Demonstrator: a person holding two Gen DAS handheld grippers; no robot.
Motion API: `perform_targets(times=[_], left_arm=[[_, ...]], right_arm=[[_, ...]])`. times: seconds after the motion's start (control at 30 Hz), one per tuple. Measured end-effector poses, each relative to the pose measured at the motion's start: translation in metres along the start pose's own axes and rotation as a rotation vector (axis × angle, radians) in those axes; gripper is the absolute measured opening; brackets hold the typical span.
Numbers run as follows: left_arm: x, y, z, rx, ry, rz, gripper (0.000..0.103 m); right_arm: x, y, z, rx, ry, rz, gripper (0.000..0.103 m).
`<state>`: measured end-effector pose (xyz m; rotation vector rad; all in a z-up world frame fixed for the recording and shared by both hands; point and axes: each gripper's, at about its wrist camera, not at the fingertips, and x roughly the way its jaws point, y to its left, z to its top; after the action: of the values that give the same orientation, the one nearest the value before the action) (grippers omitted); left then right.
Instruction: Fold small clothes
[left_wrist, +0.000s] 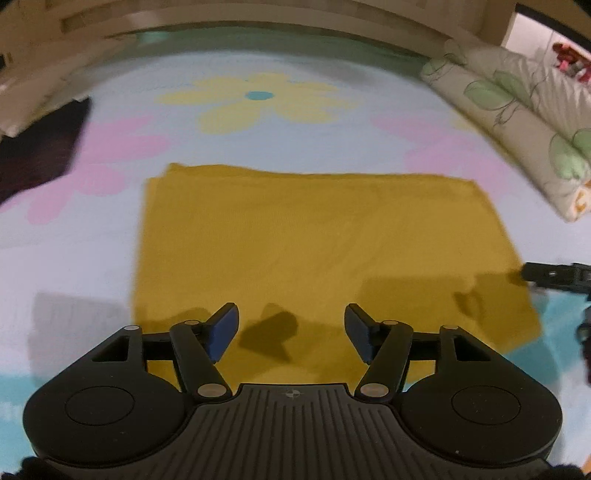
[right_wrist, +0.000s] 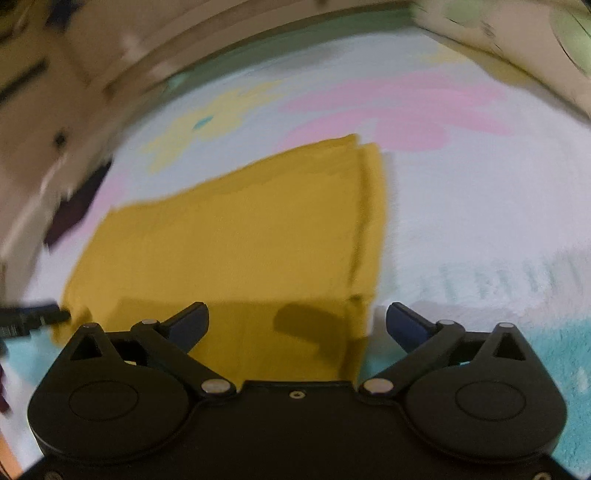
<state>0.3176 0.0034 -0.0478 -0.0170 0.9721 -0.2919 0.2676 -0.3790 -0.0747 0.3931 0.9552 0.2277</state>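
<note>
A mustard-yellow garment (left_wrist: 314, 251) lies flat in a folded rectangle on a pale flowered bedspread (left_wrist: 258, 122). My left gripper (left_wrist: 291, 330) hovers above its near edge, open, with nothing between the blue pads. In the right wrist view the same garment (right_wrist: 236, 251) stretches away to the upper right, its layered edge along the right side. My right gripper (right_wrist: 297, 325) stands wide open above the garment's near right corner, holding nothing. Each gripper shows in the other's view: the right gripper's tip (left_wrist: 554, 275) at the right edge, the left gripper's tip (right_wrist: 33, 317) at the left edge.
A leaf-printed folded quilt (left_wrist: 517, 110) lies at the far right of the bed. A dark cloth (left_wrist: 40, 155) sits at the far left. A wooden headboard (left_wrist: 258, 18) runs along the back. The bedspread turns turquoise (right_wrist: 546, 350) near the front.
</note>
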Motion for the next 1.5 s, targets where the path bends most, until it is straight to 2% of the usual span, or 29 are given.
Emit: perform_targets(times=[0.07, 0.17, 0.27, 0.4, 0.47, 0.6, 0.73, 0.83, 0.97, 1.0, 1.07, 1.13, 1.17, 1.23, 1.3, 1.4, 1.5], left_arm=[[0.011, -0.01, 0.007, -0.016, 0.012, -0.03, 0.066], [0.028, -0.024, 0.016, -0.018, 0.014, -0.015, 0.066], [0.046, -0.032, 0.024, -0.046, 0.018, -0.006, 0.066], [0.068, -0.033, 0.03, -0.107, 0.029, -0.003, 0.068], [0.078, -0.035, 0.03, -0.101, 0.038, 0.008, 0.076], [0.087, -0.049, 0.032, -0.009, 0.056, 0.037, 0.09], [0.095, -0.057, 0.03, 0.002, 0.053, 0.057, 0.102], [0.096, -0.06, 0.03, 0.001, 0.052, 0.08, 0.102], [0.096, -0.058, 0.032, -0.016, 0.053, 0.074, 0.102], [0.096, -0.058, 0.032, -0.015, 0.055, 0.074, 0.102], [0.094, -0.057, 0.034, -0.019, 0.064, 0.074, 0.101], [0.089, -0.054, 0.042, -0.056, 0.031, 0.044, 0.099], [0.086, -0.052, 0.046, -0.079, 0.013, 0.02, 0.098], [0.081, -0.047, 0.055, -0.129, -0.019, -0.024, 0.098], [0.079, -0.047, 0.061, -0.153, -0.034, -0.032, 0.098], [0.086, -0.049, 0.065, -0.149, -0.044, -0.012, 0.098], [0.1, -0.054, 0.066, -0.135, -0.018, 0.026, 0.094]], right_arm=[[0.005, -0.017, 0.006, 0.071, -0.008, 0.027, 0.103], [0.016, -0.036, 0.013, 0.163, 0.002, 0.106, 0.103], [0.027, -0.042, 0.017, 0.174, 0.013, 0.187, 0.103], [0.037, -0.047, 0.022, 0.171, 0.001, 0.253, 0.103], [0.038, -0.048, 0.024, 0.186, 0.001, 0.271, 0.103], [0.041, -0.05, 0.027, 0.203, 0.008, 0.307, 0.103], [0.041, -0.05, 0.028, 0.196, 0.028, 0.335, 0.103], [0.041, -0.047, 0.028, 0.19, 0.033, 0.332, 0.103], [0.041, -0.043, 0.027, 0.155, 0.043, 0.343, 0.103], [0.041, -0.041, 0.028, 0.143, 0.052, 0.344, 0.101], [0.042, -0.038, 0.029, 0.126, 0.077, 0.337, 0.086], [0.048, -0.038, 0.028, 0.137, 0.138, 0.341, 0.04], [0.052, -0.04, 0.026, 0.149, 0.16, 0.332, 0.033], [0.051, -0.041, 0.023, 0.142, 0.148, 0.333, 0.03], [0.051, -0.041, 0.024, 0.14, 0.151, 0.322, 0.027], [0.05, -0.04, 0.023, 0.143, 0.148, 0.312, 0.027], [0.05, -0.042, 0.021, 0.162, 0.143, 0.321, 0.027]])
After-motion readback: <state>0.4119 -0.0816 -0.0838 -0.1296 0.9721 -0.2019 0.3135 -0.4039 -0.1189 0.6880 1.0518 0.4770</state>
